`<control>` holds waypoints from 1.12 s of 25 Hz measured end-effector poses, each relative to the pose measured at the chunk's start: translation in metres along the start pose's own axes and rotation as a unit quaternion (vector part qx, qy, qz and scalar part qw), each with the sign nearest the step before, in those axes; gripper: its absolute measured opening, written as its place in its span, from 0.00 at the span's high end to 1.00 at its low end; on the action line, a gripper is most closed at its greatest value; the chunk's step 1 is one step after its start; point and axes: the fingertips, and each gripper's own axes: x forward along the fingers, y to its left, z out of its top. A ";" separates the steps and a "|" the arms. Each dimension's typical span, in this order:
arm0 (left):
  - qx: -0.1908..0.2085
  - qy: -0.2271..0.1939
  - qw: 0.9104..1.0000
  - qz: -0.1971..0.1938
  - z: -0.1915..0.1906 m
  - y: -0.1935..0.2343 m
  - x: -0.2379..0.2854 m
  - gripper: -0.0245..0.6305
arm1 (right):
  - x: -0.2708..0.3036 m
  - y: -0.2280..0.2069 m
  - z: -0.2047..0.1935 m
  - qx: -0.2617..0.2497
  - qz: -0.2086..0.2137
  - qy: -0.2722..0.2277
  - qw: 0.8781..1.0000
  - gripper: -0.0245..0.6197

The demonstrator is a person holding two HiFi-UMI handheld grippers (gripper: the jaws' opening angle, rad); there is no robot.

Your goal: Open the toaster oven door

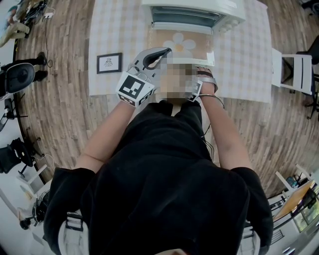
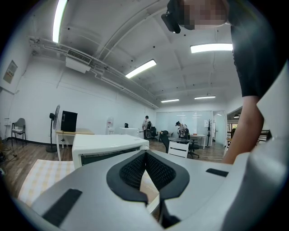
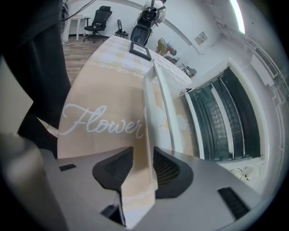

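Note:
The white toaster oven point(image 1: 199, 12) stands at the table's far edge. Its door point(image 1: 182, 45) hangs open and lies flat toward me, a beige panel with a flower and the word "Flower" point(image 3: 104, 122). The dark racks inside point(image 3: 221, 122) are exposed. My right gripper point(image 1: 205, 69) is at the door's front edge. In the right gripper view the door's edge runs deep between the right gripper's point(image 3: 143, 167) pads and fills the gap beside the white handle bar point(image 3: 160, 99). My left gripper point(image 1: 162, 51) hovers over the door's left side. Its tips point(image 2: 145, 155) meet on nothing.
A checked cloth covers the table point(image 1: 244, 60). A small framed picture point(image 1: 108, 63) lies on its left part. A white chair point(image 1: 294, 69) stands to the right of the table. People and office chairs point(image 2: 180, 131) are far across the room.

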 end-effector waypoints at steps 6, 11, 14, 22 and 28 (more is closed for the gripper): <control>-0.002 -0.005 1.000 0.000 0.006 -0.002 0.000 0.94 | -0.006 -0.005 -0.003 0.009 0.003 0.001 1.000 0.72; -0.003 -0.007 1.000 0.000 0.005 -0.003 0.000 0.94 | -0.014 -0.003 -0.001 0.015 0.007 -0.005 1.000 0.72; -0.003 -0.010 1.000 -0.001 0.006 -0.004 -0.002 0.94 | -0.026 0.003 0.004 0.022 0.012 -0.021 0.999 0.72; 0.004 -0.014 1.000 0.000 0.013 -0.001 0.002 0.94 | -0.081 -0.032 0.017 0.090 -0.016 -0.089 0.992 0.74; 0.010 -0.016 1.000 0.003 0.021 -0.003 -0.003 0.94 | -0.131 -0.086 0.033 0.176 -0.051 -0.151 0.971 0.75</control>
